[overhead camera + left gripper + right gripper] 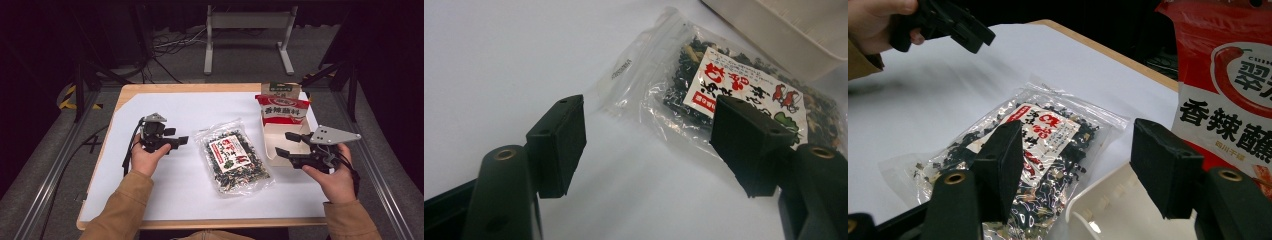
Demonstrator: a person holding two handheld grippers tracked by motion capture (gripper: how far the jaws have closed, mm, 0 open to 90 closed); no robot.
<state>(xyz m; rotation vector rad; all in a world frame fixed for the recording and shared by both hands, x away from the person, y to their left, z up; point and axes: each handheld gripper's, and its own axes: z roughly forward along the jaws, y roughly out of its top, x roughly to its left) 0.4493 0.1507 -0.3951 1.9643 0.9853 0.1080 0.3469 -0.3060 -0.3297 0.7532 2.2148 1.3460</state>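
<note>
A clear bag of dark dried food with a red-and-white label (232,156) (724,85) (1033,145) lies flat in the middle of the white table cover. My left gripper (179,136) (649,145) hovers to its left, jaws open and pointing at the bag's near corner, nothing between them. My right gripper (287,143) (1078,165) is open too, over the corner of a white tray (277,145) (1108,210) (784,30), facing the bag. A red-and-white seasoning packet (281,107) (1228,90) stands in the tray.
A brown packet (284,90) leans behind the red one. The white cover ends at the wooden table edge (200,222) (1108,50). Bare white surface lies left of the bag and along the front. A grey metal stand (247,30) is on the floor beyond.
</note>
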